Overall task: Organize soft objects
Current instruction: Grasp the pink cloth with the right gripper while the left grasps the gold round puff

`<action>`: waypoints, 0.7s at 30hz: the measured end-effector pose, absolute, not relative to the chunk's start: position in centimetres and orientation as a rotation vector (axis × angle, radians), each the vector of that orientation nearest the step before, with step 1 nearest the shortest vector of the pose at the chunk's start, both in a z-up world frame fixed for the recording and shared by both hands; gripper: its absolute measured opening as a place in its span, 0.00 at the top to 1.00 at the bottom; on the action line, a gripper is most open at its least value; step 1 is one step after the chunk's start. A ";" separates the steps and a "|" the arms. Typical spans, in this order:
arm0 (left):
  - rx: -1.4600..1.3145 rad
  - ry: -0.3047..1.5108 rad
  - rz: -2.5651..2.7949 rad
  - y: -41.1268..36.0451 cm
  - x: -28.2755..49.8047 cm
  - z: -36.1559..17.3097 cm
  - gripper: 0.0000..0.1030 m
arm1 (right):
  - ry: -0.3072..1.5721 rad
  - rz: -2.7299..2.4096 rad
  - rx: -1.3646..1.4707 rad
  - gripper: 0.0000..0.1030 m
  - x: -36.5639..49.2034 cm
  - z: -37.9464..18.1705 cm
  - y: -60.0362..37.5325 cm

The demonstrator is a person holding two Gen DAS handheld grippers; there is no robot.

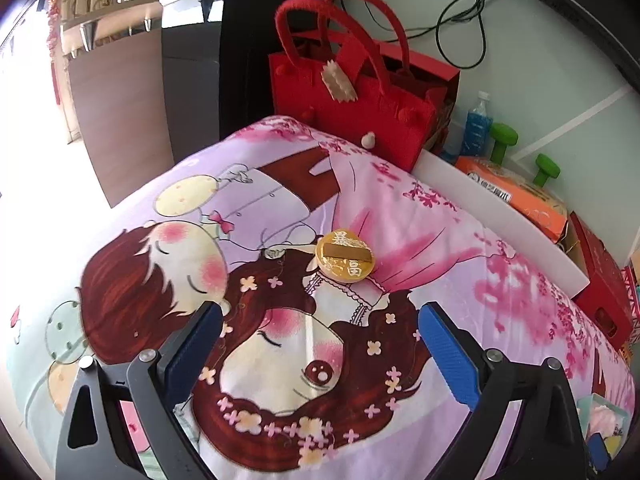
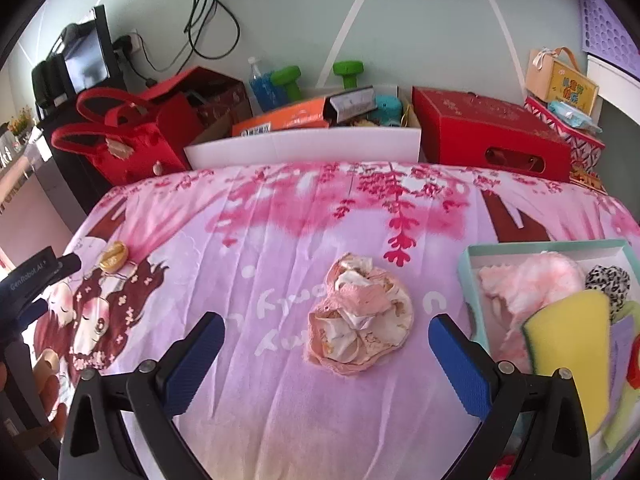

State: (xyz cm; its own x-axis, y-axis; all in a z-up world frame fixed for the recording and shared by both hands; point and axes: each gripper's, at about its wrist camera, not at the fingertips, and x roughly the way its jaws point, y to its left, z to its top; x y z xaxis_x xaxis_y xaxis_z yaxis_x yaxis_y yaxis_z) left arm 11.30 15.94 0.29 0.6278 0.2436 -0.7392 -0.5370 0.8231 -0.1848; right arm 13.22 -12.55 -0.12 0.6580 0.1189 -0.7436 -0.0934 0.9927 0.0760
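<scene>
The left gripper (image 1: 320, 344) is wide apart and holds nothing. Ahead of it, a round yellow puff with a gold band (image 1: 345, 260) lies on the pink cartoon bed sheet (image 1: 440, 216). The right gripper (image 2: 326, 354) is wide apart too, with nothing in it. A crumpled pink and cream cloth bundle (image 2: 360, 314) lies on the sheet just ahead of it. To the right, a light green box (image 2: 468, 258) holds a fluffy pink puff (image 2: 532, 280) and a yellow sponge (image 2: 568, 344).

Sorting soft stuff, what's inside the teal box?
The teal box holds a pink fluffy item, a leopard-print piece and a yellow sponge; whatever lies beneath them is covered.
</scene>
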 end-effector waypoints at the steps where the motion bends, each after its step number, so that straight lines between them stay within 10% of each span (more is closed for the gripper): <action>1: -0.413 0.777 0.458 16.0 11.6 0.1 0.04 | 0.851 0.114 0.024 0.00 13.4 -0.4 -12.4; 21: -0.361 0.934 0.382 17.2 18.8 -4.1 0.06 | 0.927 0.005 0.045 0.44 16.7 -3.3 -13.0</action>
State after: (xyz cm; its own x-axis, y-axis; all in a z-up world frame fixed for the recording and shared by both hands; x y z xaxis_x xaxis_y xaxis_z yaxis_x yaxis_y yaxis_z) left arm 18.81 17.24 -4.07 0.5375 0.1600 -0.8279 -0.4663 0.8745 -0.1337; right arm 16.74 -12.98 -3.28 0.6002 0.0240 -0.7995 0.0152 0.9990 0.0413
